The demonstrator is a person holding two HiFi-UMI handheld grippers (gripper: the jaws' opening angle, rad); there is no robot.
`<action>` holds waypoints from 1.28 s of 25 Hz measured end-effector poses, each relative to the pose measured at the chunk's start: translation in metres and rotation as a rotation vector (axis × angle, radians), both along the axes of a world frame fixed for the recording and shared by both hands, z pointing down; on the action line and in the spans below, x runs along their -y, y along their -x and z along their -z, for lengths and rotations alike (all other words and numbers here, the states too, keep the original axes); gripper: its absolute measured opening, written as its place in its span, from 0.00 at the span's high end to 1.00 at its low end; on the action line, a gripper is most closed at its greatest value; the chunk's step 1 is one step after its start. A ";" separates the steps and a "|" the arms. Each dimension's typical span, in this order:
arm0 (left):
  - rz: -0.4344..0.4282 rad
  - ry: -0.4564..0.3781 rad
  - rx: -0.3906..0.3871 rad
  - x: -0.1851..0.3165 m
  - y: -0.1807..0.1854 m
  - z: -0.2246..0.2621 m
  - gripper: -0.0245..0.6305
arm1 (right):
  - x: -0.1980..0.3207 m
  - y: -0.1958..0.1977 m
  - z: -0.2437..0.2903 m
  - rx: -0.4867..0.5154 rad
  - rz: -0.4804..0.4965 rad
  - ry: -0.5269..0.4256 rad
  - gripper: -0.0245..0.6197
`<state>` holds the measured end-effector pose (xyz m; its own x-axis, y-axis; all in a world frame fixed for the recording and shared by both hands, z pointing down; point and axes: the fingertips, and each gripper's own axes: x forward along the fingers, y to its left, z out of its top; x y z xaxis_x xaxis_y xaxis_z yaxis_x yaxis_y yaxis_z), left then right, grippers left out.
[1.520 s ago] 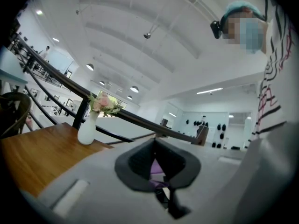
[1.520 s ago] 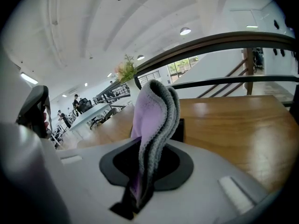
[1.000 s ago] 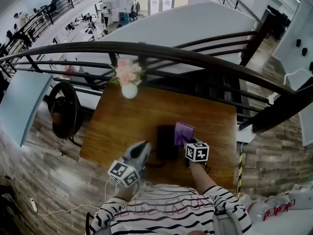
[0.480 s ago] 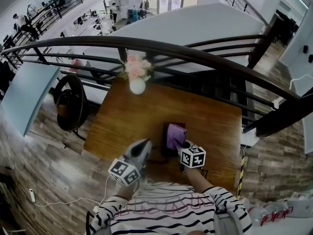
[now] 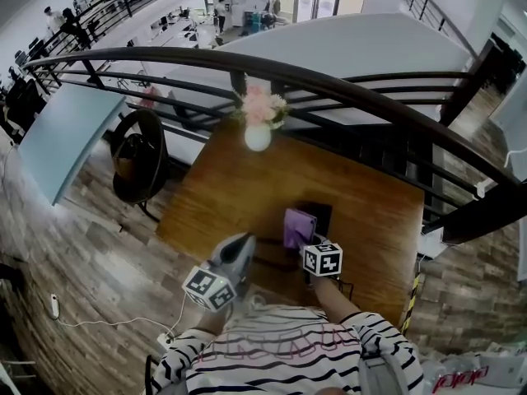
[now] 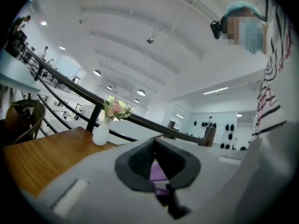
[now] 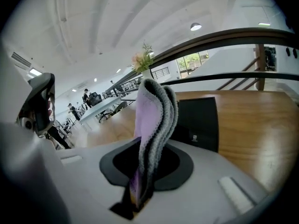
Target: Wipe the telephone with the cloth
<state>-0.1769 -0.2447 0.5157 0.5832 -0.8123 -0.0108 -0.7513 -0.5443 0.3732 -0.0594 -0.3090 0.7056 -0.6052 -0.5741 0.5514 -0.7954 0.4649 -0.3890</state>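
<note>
On the wooden table lies the black telephone, flat and dark. A purple cloth hangs over its left part, pinched in my right gripper, which is shut on it. The right gripper view shows the folded cloth rising from the jaws of the right gripper, with the telephone just behind it. My left gripper hovers left of the telephone, shut on nothing. Past the left gripper's tips, the left gripper view catches a bit of the purple cloth.
A white vase of pink flowers stands at the table's far edge, against a black railing. A dark round chair sits left of the table. A dark cord lies by the telephone.
The right gripper has drawn the cloth leftward across the telephone, from its right side to its left part. The head view has swung, shifting the table rightward. The left gripper has stayed put.
</note>
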 end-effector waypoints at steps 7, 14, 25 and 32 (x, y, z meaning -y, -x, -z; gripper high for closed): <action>-0.054 -0.008 -0.010 0.005 -0.016 0.001 0.96 | -0.002 -0.046 -0.002 -0.030 -0.109 0.008 0.88; -0.126 -0.009 -0.019 0.014 -0.048 -0.002 0.96 | -0.005 -0.103 -0.007 -0.045 -0.222 0.017 0.88; -0.182 -0.011 -0.025 0.028 -0.072 -0.002 0.96 | -0.008 -0.129 -0.002 -0.026 -0.284 0.011 0.88; -0.155 -0.010 -0.022 0.026 -0.064 -0.003 0.96 | -0.024 -0.071 0.015 0.032 -0.120 -0.027 0.88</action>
<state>-0.1130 -0.2703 0.5191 0.7013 -0.7121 -0.0326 -0.6493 -0.6570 0.3831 0.0111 -0.2849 0.6907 -0.5485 -0.6578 0.5162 -0.8332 0.3779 -0.4038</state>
